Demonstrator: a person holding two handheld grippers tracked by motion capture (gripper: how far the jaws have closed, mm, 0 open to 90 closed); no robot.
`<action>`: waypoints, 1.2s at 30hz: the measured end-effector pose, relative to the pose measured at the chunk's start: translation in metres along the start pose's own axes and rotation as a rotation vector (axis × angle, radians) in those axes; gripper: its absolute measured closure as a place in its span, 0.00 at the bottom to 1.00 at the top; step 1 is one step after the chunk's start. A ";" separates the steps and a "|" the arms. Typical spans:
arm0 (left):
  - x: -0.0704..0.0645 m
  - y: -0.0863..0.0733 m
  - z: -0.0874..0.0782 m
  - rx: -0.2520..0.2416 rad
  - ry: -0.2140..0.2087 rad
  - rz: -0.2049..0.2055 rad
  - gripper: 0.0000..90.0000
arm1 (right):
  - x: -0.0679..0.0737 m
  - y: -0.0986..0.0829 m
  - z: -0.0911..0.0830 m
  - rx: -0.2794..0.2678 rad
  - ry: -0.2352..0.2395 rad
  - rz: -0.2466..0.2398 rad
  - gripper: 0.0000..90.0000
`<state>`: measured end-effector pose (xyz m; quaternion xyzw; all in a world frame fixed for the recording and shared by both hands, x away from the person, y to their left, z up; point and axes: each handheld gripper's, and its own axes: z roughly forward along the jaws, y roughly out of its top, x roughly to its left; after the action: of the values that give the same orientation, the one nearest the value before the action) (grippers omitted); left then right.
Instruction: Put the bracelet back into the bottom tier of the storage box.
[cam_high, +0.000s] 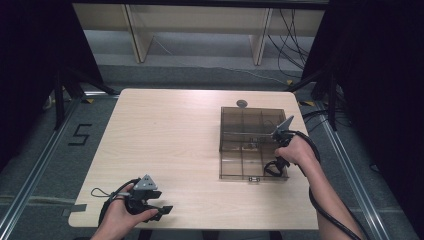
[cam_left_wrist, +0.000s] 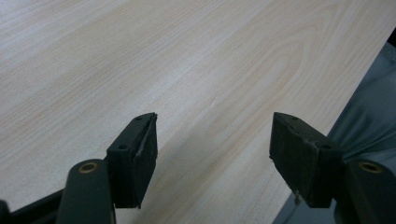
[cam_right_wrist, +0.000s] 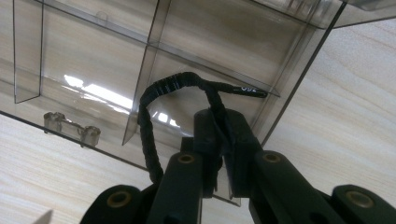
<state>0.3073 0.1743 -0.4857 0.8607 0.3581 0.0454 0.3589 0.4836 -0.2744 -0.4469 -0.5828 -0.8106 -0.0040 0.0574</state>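
Roughly, from left to right:

Left gripper (cam_high: 162, 210): resting at the near left corner of the table (cam_high: 165, 135), well apart from the work. In the left gripper view its jaws stand wide apart with bare wood between them, so it holds nothing.

Table middle: plain light wood, no loose items that I can make out.

Organiser box (cam_high: 231, 172): a smoky clear plastic box with dividers, lying open on the right half of the table, its latch (cam_right_wrist: 72, 129) on the near wall.

Compartments: the far ones look bare. A small dark item (cam_high: 248, 147) lies in a middle one, too small to identify. The near right one takes the black cord.

Black cord (cam_right_wrist: 149, 112): a braided loop with a printed tip, arching over the near right compartment by the box's corner.

Right gripper (cam_high: 278, 159): at the near right corner of the box. In the right gripper view its jaws are pressed nearly together on the cord, and a thin clear edge of the box also sits between them.

Progress: as I judge it, the cord is over the box but not yet released. Letting go and pulling clear remain, perhaps also closing the box.
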 end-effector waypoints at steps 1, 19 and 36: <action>0.000 0.000 0.000 0.003 -0.003 0.001 0.36 | 0.001 0.000 0.000 -0.008 0.001 0.012 0.94; 0.001 0.000 0.000 0.010 0.000 0.011 0.36 | -0.003 0.000 0.005 -0.042 0.001 0.020 0.94; 0.001 0.000 0.000 0.011 -0.001 0.010 0.36 | -0.005 0.002 0.008 -0.032 -0.004 0.015 0.94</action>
<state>0.3080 0.1749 -0.4853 0.8646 0.3538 0.0450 0.3540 0.4863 -0.2776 -0.4556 -0.5897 -0.8061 -0.0153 0.0466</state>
